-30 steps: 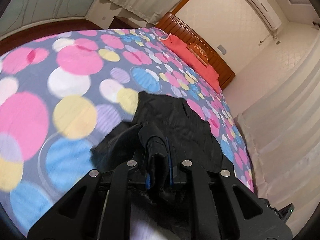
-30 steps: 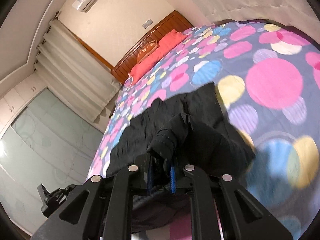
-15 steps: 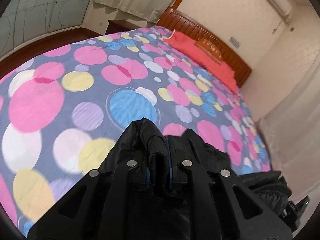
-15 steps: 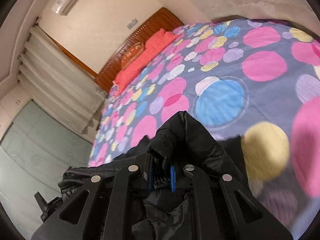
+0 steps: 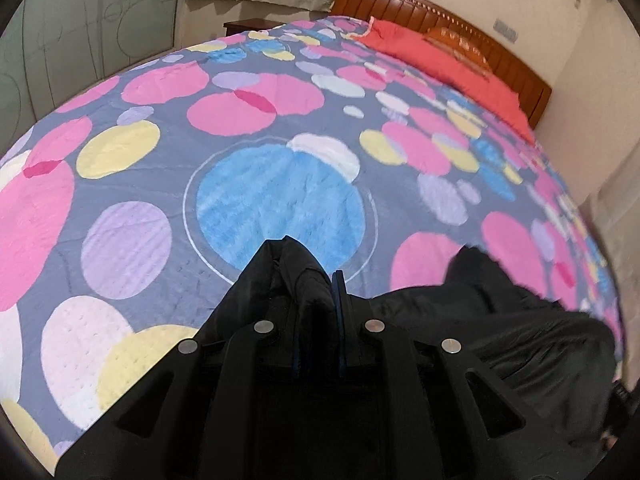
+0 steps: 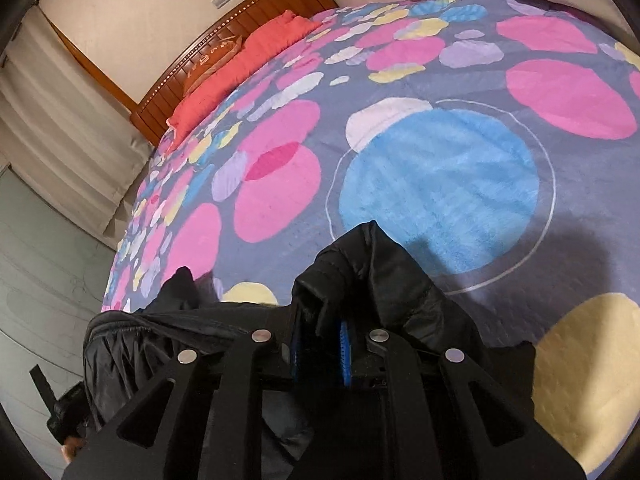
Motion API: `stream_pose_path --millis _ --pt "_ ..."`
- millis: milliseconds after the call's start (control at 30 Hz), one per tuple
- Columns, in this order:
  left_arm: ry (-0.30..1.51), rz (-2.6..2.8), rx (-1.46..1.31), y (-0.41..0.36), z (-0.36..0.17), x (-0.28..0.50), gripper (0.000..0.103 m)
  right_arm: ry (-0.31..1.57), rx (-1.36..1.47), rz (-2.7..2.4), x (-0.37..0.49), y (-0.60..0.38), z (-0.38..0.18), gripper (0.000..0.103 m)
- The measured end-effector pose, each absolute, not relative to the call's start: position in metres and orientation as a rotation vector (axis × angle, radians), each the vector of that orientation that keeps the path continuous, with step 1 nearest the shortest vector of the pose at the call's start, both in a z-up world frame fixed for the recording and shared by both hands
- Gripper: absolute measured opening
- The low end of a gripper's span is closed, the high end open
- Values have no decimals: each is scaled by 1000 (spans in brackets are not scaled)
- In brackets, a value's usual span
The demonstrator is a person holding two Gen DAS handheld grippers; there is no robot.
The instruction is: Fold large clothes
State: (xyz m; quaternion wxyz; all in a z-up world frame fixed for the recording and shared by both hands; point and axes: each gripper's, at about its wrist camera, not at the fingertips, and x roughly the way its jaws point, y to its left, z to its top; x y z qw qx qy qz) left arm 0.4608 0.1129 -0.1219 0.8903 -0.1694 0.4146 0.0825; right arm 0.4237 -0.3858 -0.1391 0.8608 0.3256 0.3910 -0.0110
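Your left claw (image 5: pixel 316 300) is clamped on a bunched fold of the black jacket (image 5: pixel 500 332), with the cloth rising in a peak between its blue-edged fingers (image 5: pixel 340 312). Your right claw (image 6: pixel 320 332) is likewise closed on a padded edge of the same black jacket (image 6: pixel 384 276), the fabric humped up over and in front of the blue pads (image 6: pixel 345 344).

The jacket lies at the near side of the bed, on the dotted bedspread (image 5: pixel 200 140), a grey cover with pink, blue, yellow and lilac circles. In the left wrist view the garment spreads to the right of the claw in a crumpled mass, touching the cover beside a big pink circle. In the right wrist view it trails off to the left, towards the edge of the bed. Both claws point down at a slant towards a large blue circle (image 6: pixel 440 188) ringed in white, which lies just ahead of the held cloth.

At the far end of the bed a red pillow (image 5: pixel 436 56) rests against the wooden headboard (image 5: pixel 404 0). Pale curtains (image 6: pixel 60 120) hang beside the bed.
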Motion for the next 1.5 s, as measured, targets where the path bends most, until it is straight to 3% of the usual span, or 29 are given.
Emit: stream_pose_path --millis 100,167,233,267,333,367,533,767,833,1167,1500 --pt "863 166 -348 111 -119 462 16 830 688 -13 424 -387 -136 18" --pt "869 135 -366 113 -113 462 33 834 701 4 420 -391 -129 23" --pt "853 80 -394 119 -99 459 53 826 719 21 419 -395 -124 34" --pt "825 61 -409 124 -88 456 60 817 728 29 416 -398 -120 38" --pt "774 41 -443 133 -71 449 70 785 749 33 408 -405 -109 58" --pt "756 43 -449 135 -63 447 73 772 749 23 404 -408 -104 62" --pt "721 32 -443 140 -38 421 73 715 720 13 379 -405 -78 64" --pt "773 -62 -283 68 -60 388 73 737 426 90 381 -300 -66 63" --pt "793 -73 -272 52 -69 395 73 745 363 107 390 -273 -67 58" --pt "869 29 -155 22 -128 442 75 836 148 53 441 -213 -117 58" --pt "815 109 6 -4 -146 447 76 822 61 -4 447 -201 -143 59"
